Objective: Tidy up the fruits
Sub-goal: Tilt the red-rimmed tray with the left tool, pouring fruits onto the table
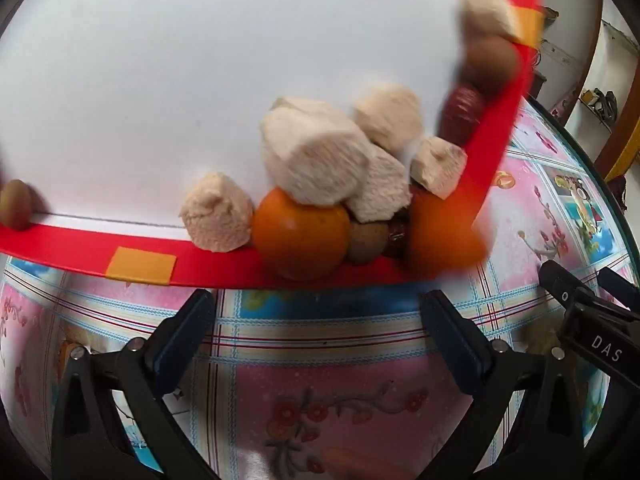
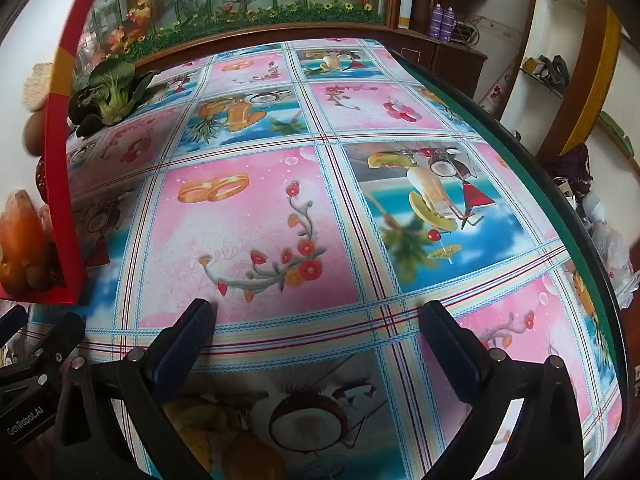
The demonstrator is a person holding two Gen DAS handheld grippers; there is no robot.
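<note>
A white tray with a red rim fills the top of the left wrist view. Piled in its near corner are two oranges, several pale beige chunks, a small brown round fruit and a dark red date. Another brown fruit lies along the right rim, blurred, and one more sits at the far left. My left gripper is open just short of the rim, holding nothing. My right gripper is open over the bare tablecloth, right of the tray.
The round table wears a pink and blue patterned cloth, and its edge curves down the right. A green leafy vegetable lies beyond the tray. A wooden cabinet and shelves stand behind.
</note>
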